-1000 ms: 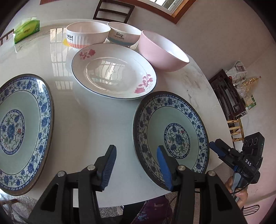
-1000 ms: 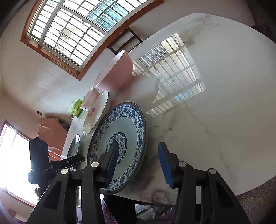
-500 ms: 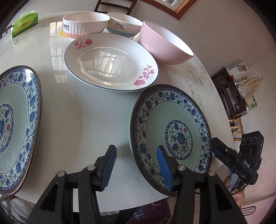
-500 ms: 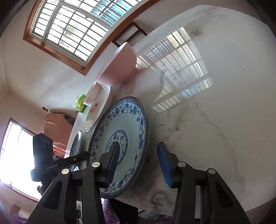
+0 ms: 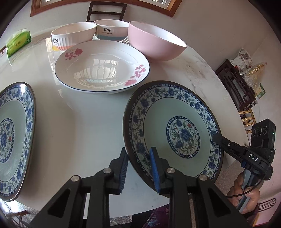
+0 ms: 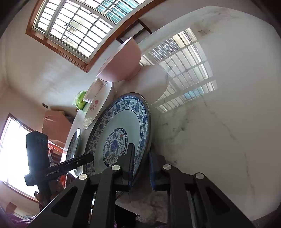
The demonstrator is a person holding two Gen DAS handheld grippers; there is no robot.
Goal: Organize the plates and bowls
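A blue-and-white plate [image 5: 177, 122] lies at the table's near right edge. My left gripper [image 5: 138, 168] has its closing jaws around the plate's near-left rim, with the blue pads [image 5: 153, 166] pressing on it. My right gripper [image 6: 141, 166] is shut on the same plate [image 6: 123, 122] at its opposite rim. A second blue-and-white plate [image 5: 12, 136] lies on the left. Behind them sit a white flowered plate [image 5: 101, 70], a pink bowl [image 5: 154, 42], a ribbed bowl [image 5: 73, 35] and a "Dog" bowl [image 5: 110, 29].
The white marble table [image 5: 79, 122] is round, and its edge runs just under both grippers. A green tissue pack [image 5: 17, 42] lies at the far left. A dark chair [image 5: 105, 10] stands behind the bowls. A hand [image 5: 245, 198] holds the right gripper's handle.
Both grippers' jaws have come together on the right blue-and-white plate's rim; earlier they stood open around it. Neither hand has shifted much.
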